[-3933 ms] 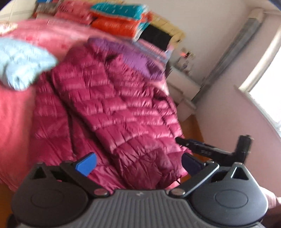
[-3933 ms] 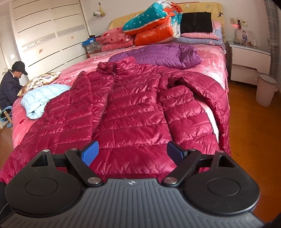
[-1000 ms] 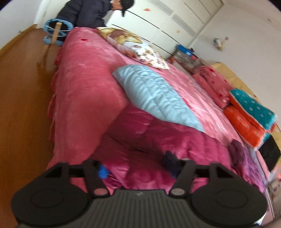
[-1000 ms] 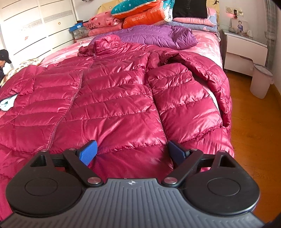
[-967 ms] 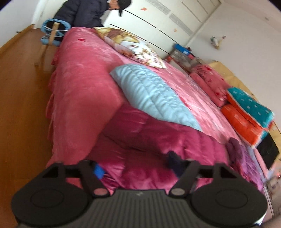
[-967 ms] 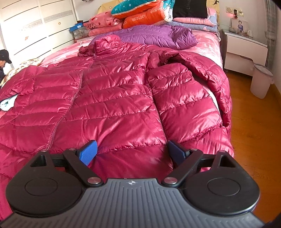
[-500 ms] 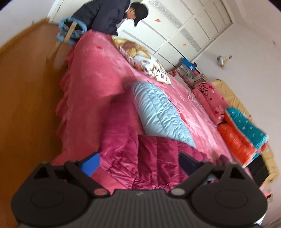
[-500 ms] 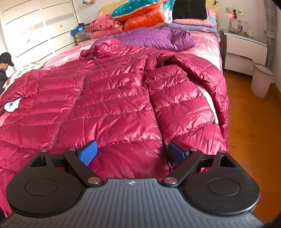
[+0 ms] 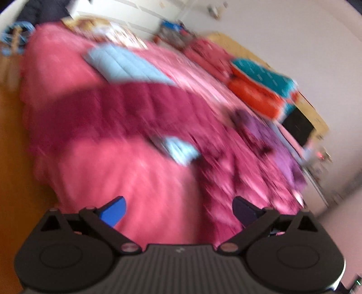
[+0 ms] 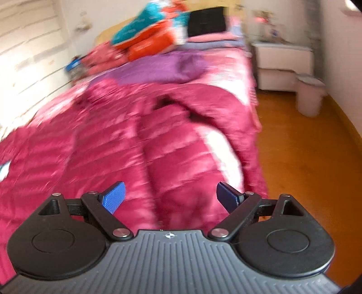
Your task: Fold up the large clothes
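Note:
A large crimson quilted down jacket (image 10: pixel 108 144) lies spread over the pink bed, its right sleeve (image 10: pixel 185 162) folded in over the front. In the blurred left wrist view the same jacket (image 9: pixel 135 108) stretches across the bed (image 9: pixel 117 176), one sleeve reaching left toward the bed's edge. My left gripper (image 9: pixel 178 209) is open and empty above the pink bedspread near the bed's corner. My right gripper (image 10: pixel 169 195) is open too, hovering just over the jacket's hem and the folded sleeve's cuff, nothing between its blue pads (image 10: pixel 113 196).
A light blue jacket (image 9: pixel 126 65) lies beyond the crimson one. A purple jacket (image 10: pixel 163 65) and stacked bedding (image 10: pixel 149 38) sit near the headboard. A white nightstand (image 10: pixel 282 65) and bin (image 10: pixel 308 95) stand on the wooden floor (image 10: pixel 305 162) to the right. A person (image 9: pixel 43 11) crouches at the bed's far side.
My left gripper let go of the jacket's left sleeve, opened wide and swung right across the bed's corner. My right gripper slid right along the hem, staying open.

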Action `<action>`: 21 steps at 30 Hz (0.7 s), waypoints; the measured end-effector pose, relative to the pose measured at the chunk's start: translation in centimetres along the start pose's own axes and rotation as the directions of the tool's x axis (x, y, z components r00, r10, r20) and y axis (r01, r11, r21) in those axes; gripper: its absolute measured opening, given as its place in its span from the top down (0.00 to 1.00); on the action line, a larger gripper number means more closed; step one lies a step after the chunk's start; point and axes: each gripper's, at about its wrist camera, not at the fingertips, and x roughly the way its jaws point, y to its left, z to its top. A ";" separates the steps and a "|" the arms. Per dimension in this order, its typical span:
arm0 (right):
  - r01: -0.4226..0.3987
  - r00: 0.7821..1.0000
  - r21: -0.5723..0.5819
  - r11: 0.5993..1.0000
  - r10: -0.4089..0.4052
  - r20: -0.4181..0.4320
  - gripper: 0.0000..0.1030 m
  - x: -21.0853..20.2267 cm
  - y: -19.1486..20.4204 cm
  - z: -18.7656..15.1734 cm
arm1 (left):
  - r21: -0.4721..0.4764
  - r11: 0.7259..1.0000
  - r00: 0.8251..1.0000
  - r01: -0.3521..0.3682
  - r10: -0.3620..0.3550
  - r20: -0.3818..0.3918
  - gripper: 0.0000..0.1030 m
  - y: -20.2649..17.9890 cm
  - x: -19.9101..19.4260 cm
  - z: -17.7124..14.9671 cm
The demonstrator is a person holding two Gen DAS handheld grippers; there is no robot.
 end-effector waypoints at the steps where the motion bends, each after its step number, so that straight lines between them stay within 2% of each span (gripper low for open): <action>1: -0.001 1.000 0.064 0.998 0.002 -0.012 0.00 0.1 -1.5 0.2 | 0.004 1.000 0.999 0.024 -0.024 -0.033 0.04 -0.7 0.6 -0.7; 4: -0.002 0.996 0.224 0.975 0.022 -0.084 0.00 1.2 -5.1 0.1 | 0.000 0.995 0.985 0.095 -0.094 -0.142 0.05 -2.4 2.7 -2.5; 7: -0.056 0.986 0.323 0.945 0.103 -0.129 0.00 2.1 -7.4 -0.5 | -0.027 0.994 0.973 0.110 -0.113 -0.202 0.08 -3.4 4.1 -3.8; 10: -0.137 0.954 0.439 0.888 0.238 -0.184 0.00 3.7 -9.0 -1.3 | -0.035 0.992 0.962 0.119 -0.124 -0.241 0.08 -4.2 4.9 -5.0; 12: -0.169 0.931 0.497 0.851 0.303 -0.202 0.00 4.2 -9.7 -1.9 | -0.023 0.993 0.957 0.116 -0.118 -0.265 0.08 -4.8 5.2 -5.8; 14: -0.199 0.918 0.517 0.832 0.344 -0.199 0.00 4.4 -10.0 -2.1 | -0.009 0.994 0.955 0.106 -0.105 -0.278 0.08 -5.1 5.3 -6.5; 15: -0.208 0.914 0.519 0.829 0.354 -0.199 0.00 4.4 -10.2 -2.1 | -0.005 0.995 0.955 0.099 -0.096 -0.280 0.08 -5.1 5.1 -6.6; 18: -0.163 0.925 0.514 0.842 0.312 -0.218 0.00 4.4 -10.5 -2.4 | -0.007 0.996 0.955 0.092 -0.090 -0.282 0.08 -5.4 5.2 -7.3; 21: -0.140 0.919 0.528 0.838 0.309 -0.246 0.00 4.5 -10.6 -2.8 | -0.001 0.996 0.952 0.092 -0.088 -0.295 0.08 -5.5 5.0 -7.7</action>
